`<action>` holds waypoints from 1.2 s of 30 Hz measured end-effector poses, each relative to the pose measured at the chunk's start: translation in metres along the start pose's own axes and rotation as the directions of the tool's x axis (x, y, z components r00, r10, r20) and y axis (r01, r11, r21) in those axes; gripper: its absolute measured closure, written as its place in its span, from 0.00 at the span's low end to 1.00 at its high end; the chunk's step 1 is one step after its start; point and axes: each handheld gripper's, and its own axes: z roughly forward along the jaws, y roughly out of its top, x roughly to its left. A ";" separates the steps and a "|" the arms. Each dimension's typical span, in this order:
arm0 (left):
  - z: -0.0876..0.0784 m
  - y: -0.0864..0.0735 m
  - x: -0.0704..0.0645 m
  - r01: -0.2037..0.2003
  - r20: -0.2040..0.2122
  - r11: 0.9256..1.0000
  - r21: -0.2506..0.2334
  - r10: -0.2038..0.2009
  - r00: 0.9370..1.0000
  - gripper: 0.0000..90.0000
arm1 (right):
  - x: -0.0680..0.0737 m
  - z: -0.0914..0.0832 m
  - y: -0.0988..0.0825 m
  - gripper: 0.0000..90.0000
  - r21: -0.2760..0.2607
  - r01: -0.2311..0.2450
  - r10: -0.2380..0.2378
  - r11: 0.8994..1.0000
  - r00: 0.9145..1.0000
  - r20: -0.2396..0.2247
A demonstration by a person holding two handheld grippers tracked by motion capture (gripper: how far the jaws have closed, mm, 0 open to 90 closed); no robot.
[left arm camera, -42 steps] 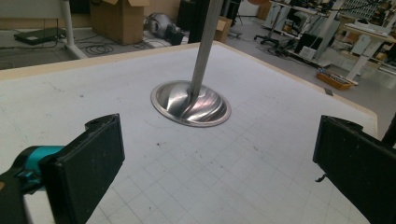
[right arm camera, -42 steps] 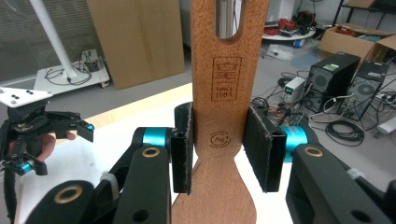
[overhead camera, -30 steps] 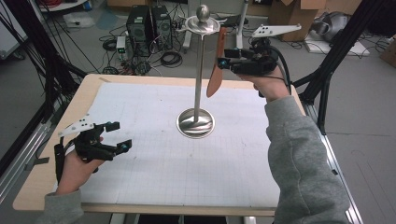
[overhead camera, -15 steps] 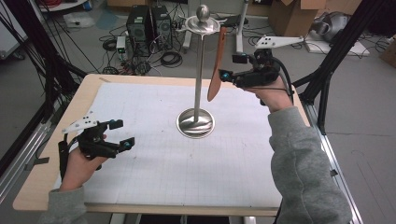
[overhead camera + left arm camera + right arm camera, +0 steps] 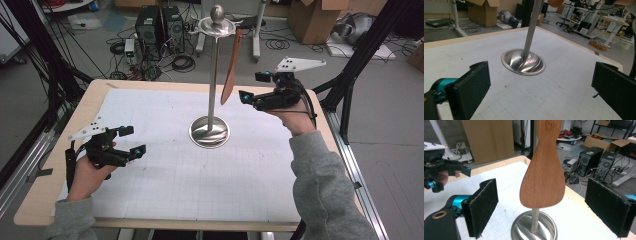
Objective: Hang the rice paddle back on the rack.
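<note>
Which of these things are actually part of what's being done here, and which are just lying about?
In use:
- wooden spatula, hanging from the stand
- metal stand on the table
- right claw, open beside the spatula
- left claw, open, waiting near the table's edge

Lying about:
- computer towers on the floor
- cardboard box
- loose cables

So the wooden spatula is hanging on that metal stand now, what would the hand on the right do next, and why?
Probably draw the right gripper back, away from the wooden spatula. Its jaws have just been opening and stand wide on either side of the blade without touching it, and the spatula hangs by itself from the top of the stand. The left gripper waits open over the table.
</note>
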 end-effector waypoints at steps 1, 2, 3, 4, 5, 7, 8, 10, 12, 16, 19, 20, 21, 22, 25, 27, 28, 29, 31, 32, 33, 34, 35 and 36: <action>0.000 0.000 0.000 -0.006 0.003 1.000 -0.002 0.006 1.000 0.03 | 0.001 0.000 -0.002 0.11 0.006 0.001 -0.001 1.000 1.000 0.003; 0.000 0.000 -0.001 -0.008 0.006 1.000 -0.008 0.008 1.000 0.03 | 0.002 -0.001 -0.004 0.11 -0.001 0.005 -0.005 1.000 1.000 0.009; 0.000 0.001 -0.001 -0.012 0.009 1.000 -0.009 0.012 1.000 0.03 | 0.003 -0.002 -0.006 0.11 -0.006 0.004 -0.004 1.000 1.000 0.007; 0.000 0.000 -0.002 -0.013 0.009 1.000 -0.008 0.013 1.000 0.03 | 0.004 -0.002 -0.008 0.11 -0.011 0.003 -0.003 1.000 1.000 0.006; 0.000 0.000 -0.002 -0.018 0.011 1.000 -0.003 0.018 1.000 0.03 | 0.005 -0.003 -0.011 0.11 -0.013 0.004 -0.004 1.000 1.000 0.009; 0.001 0.000 -0.002 -0.017 0.015 1.000 0.000 0.017 1.000 0.03 | 0.006 -0.004 -0.016 0.11 -0.009 -0.002 0.002 1.000 1.000 0.012; 0.001 0.000 -0.002 -0.019 0.017 1.000 0.002 0.019 1.000 0.03 | 0.006 -0.005 -0.018 0.11 -0.013 0.000 0.001 1.000 1.000 0.016; 0.002 0.000 -0.002 -0.017 0.024 1.000 0.003 0.017 1.000 0.03 | 0.006 -0.006 -0.024 0.11 -0.021 -0.009 0.009 1.000 1.000 0.014; 0.002 0.000 -0.002 -0.021 0.022 1.000 0.005 0.021 1.000 0.03 | 0.005 -0.008 -0.029 0.11 -0.019 -0.026 0.026 0.999 1.000 0.006; 0.003 -0.001 -0.003 -0.022 0.024 1.000 0.002 0.022 0.999 0.03 | 0.008 -0.011 -0.041 0.11 -0.030 -0.044 0.043 0.999 0.999 -0.023; 0.004 -0.001 -0.003 -0.021 0.024 1.000 0.007 0.021 0.999 0.03 | 0.008 -0.014 -0.048 0.11 -0.041 -0.055 0.054 0.998 0.998 -0.022; 0.004 -0.001 -0.003 -0.022 0.025 1.000 0.007 0.021 0.999 0.03 | 0.008 -0.015 -0.050 0.11 -0.046 -0.059 0.059 0.997 0.998 -0.020; 0.004 -0.001 -0.003 -0.020 0.027 1.000 0.007 0.020 0.999 0.03 | 0.008 -0.015 -0.052 0.11 -0.049 -0.065 0.064 0.997 0.998 -0.022; 0.004 -0.001 -0.003 -0.021 0.027 1.000 0.006 0.021 0.999 0.03 | 0.007 -0.016 -0.055 0.11 -0.052 -0.069 0.067 0.996 0.997 -0.023; 0.003 -0.001 -0.002 -0.023 0.022 1.000 0.010 0.023 0.999 0.03 | 0.004 -0.017 -0.063 0.11 -0.059 -0.099 0.097 0.993 0.995 -0.038; 0.003 -0.001 -0.002 -0.022 0.022 1.000 0.010 0.022 1.000 0.03 | 0.002 -0.018 -0.069 0.11 -0.060 -0.107 0.106 0.992 0.994 -0.031; 0.003 -0.002 -0.002 -0.021 0.021 1.000 0.011 0.021 1.000 0.03 | 0.002 -0.019 -0.072 0.11 -0.054 -0.111 0.109 0.992 0.994 -0.029; 0.003 -0.002 -0.002 -0.021 0.021 1.000 0.010 0.021 1.000 0.03 | 0.002 -0.020 -0.074 0.11 -0.054 -0.114 0.113 0.992 0.993 -0.023; 0.004 -0.002 -0.002 -0.020 0.022 1.000 0.013 0.020 1.000 0.03 | 0.002 -0.021 -0.079 0.11 -0.053 -0.108 0.107 0.993 0.994 -0.011; 0.004 -0.003 -0.002 -0.017 0.022 1.000 0.016 0.017 1.000 0.03 | 0.002 -0.022 -0.081 0.11 -0.055 -0.103 0.103 0.993 0.995 -0.006; 0.004 -0.003 -0.002 -0.017 0.022 1.000 0.018 0.017 1.000 0.03 | 0.003 -0.022 -0.082 0.11 -0.055 -0.096 0.096 0.994 0.995 0.002; 0.005 -0.003 -0.001 -0.018 0.020 1.000 0.018 0.017 1.000 0.03 | 0.004 -0.023 -0.084 0.11 -0.052 -0.098 0.098 0.994 0.995 0.007; 0.005 -0.004 -0.002 -0.019 0.019 1.000 0.018 0.018 1.000 0.03 | 0.005 -0.024 -0.086 0.11 -0.056 -0.088 0.089 0.995 0.996 0.009; 0.005 -0.003 -0.002 -0.021 0.018 1.000 0.019 0.021 1.000 0.03 | 0.006 -0.024 -0.087 0.11 -0.059 -0.088 0.089 0.994 0.996 0.013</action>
